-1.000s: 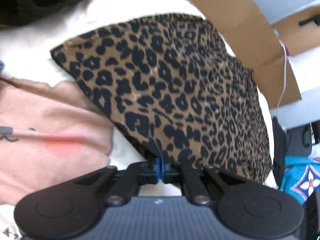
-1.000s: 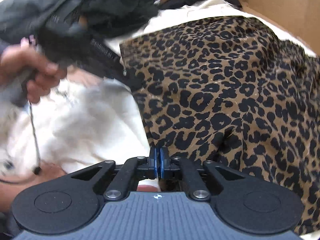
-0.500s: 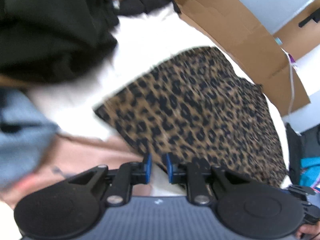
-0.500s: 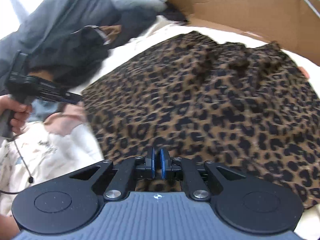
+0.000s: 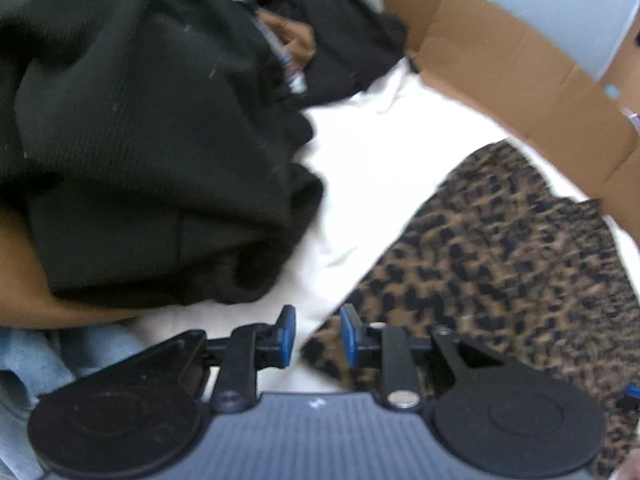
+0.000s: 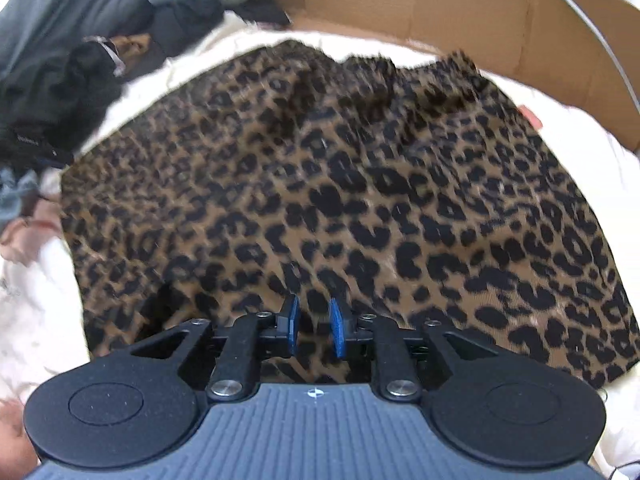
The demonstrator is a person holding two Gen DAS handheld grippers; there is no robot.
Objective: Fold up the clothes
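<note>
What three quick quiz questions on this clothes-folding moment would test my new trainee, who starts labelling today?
1. True or false: the right gripper clamps the leopard-print garment.
2. What stands behind the garment: A cardboard box, B chair?
3. Which pile lies left of the left gripper?

Key: 1 false, its fingers have just been opening, nothing pinched. 2 A. 3 the black clothes.

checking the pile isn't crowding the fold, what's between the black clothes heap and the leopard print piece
Only a strip of the white sheet. In the left wrist view, it separates the black clothes heap from the leopard print piece; nothing else lies on that stretch.
</note>
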